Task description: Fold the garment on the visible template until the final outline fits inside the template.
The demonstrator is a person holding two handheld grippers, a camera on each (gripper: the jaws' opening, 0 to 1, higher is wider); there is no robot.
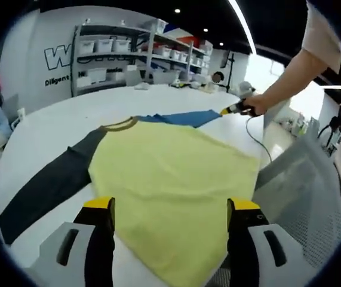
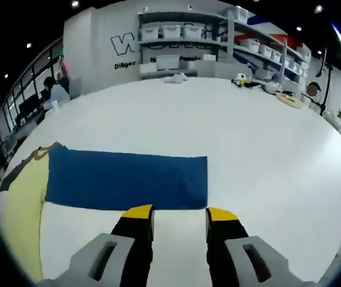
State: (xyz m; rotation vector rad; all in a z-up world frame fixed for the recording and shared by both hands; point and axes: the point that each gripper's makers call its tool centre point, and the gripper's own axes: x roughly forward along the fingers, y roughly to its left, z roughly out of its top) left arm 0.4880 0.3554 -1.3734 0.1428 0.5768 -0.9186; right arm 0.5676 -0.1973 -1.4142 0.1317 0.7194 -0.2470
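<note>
While the garment lay flat on the white tabletop, the left gripper hovered released over its yellow body. The left gripper view showed the dark sleeve; the right gripper view showed the blue sleeve, the right gripper parted, empty, beside its edge.

A yellow shirt is seen spread flat on the white bench at the frame's centre. Its dark grey sleeve stretches toward the lower left and its blue sleeve toward the upper right. The left tool is held open above the shirt's near hem. At the upper right, the right tool is held by a hand at the blue sleeve's end. Shelves with bins are seen behind.
</note>
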